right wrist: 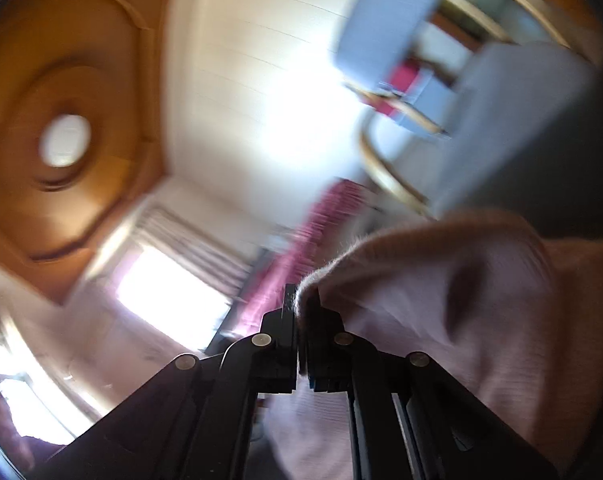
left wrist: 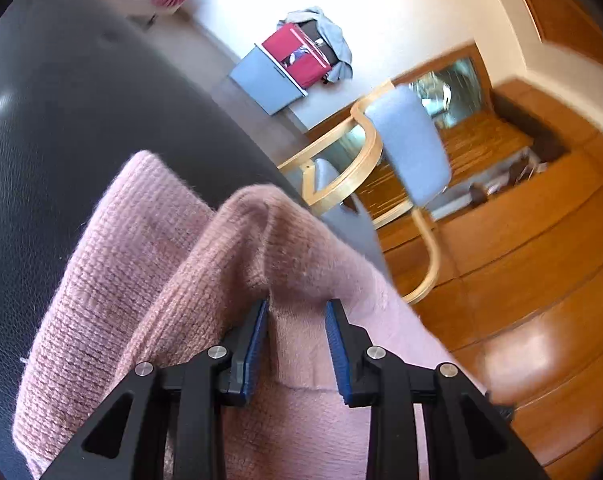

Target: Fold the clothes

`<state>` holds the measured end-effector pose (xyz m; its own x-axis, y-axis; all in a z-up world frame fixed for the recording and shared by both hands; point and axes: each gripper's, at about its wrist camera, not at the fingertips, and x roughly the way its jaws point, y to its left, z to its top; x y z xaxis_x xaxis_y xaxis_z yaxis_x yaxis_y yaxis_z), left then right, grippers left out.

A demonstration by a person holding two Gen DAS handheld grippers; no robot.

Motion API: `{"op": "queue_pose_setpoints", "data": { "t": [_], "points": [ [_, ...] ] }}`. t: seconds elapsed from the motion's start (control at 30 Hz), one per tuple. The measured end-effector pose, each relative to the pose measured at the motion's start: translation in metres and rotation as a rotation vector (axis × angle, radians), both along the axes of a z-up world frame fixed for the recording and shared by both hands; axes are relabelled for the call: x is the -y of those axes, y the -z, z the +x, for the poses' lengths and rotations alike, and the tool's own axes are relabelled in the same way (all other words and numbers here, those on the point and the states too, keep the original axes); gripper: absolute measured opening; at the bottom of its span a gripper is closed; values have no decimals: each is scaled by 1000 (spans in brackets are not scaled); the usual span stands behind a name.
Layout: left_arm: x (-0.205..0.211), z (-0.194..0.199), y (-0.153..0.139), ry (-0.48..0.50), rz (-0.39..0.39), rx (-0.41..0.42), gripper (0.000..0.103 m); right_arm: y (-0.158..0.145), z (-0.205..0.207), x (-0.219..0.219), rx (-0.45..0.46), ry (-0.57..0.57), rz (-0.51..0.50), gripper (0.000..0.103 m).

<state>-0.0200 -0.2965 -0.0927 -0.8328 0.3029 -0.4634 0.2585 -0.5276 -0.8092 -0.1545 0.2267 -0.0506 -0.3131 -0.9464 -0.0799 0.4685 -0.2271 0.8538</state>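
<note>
A pink knitted sweater (left wrist: 149, 264) lies bunched on a black leather surface (left wrist: 61, 112). My left gripper (left wrist: 297, 320) is open, its blue-padded fingers (left wrist: 255, 344) straddling a raised fold of the sweater without pinching it. In the right wrist view, which is blurred and tilted up toward the ceiling, my right gripper (right wrist: 301, 304) is shut on an edge of the same pink sweater (right wrist: 481, 300), which hangs to the right of the fingers.
A wooden armchair with grey-blue cushions (left wrist: 409, 140) stands beyond the black surface on a wooden floor (left wrist: 521, 280). A red suitcase (left wrist: 301, 54) with grey clothes sits on a grey bench by the wall. A window (right wrist: 169, 296) and pink curtain (right wrist: 301, 248) show in the right wrist view.
</note>
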Motion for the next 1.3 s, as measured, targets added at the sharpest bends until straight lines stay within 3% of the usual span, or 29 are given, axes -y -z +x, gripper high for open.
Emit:
{"op": "queue_pose_setpoints", "data": {
  "t": [0.1, 0.2, 0.4, 0.43, 0.53, 0.63, 0.73, 0.87, 1.03, 1.17, 1.3],
  "points": [
    [6, 5, 5, -16, 76, -25, 29, -7, 3, 2, -34, -21, 10, 3],
    [6, 4, 7, -13, 113, -28, 30, 10, -7, 5, 87, -17, 83, 3],
    [6, -4, 15, 60, 261, -55, 30, 27, -15, 4, 162, 3, 127, 3],
    [6, -4, 15, 69, 263, -49, 30, 29, -15, 3, 169, 7, 130, 3],
    [2, -8, 7, 89, 164, -16, 30, 35, -18, 2, 192, 18, 140, 3],
    [2, -8, 5, 85, 152, 2, 30, 38, -19, 2, 202, 24, 154, 3],
    [5, -3, 4, 61, 136, 28, 30, 39, -19, 4, 195, 24, 162, 3],
    [6, 1, -5, 6, 37, 27, 30, 40, -19, 4, 197, 22, 156, 3],
    [9, -17, -5, -5, 98, -17, 30, 39, -22, 7, 191, 21, 166, 3],
    [3, -37, -2, 30, 64, 0, 31, 38, -23, 9, 190, 19, 168, 3],
    [-5, -42, 2, 62, 96, -29, 31, 37, -25, 11, 187, 17, 175, 3]
  ]
}}
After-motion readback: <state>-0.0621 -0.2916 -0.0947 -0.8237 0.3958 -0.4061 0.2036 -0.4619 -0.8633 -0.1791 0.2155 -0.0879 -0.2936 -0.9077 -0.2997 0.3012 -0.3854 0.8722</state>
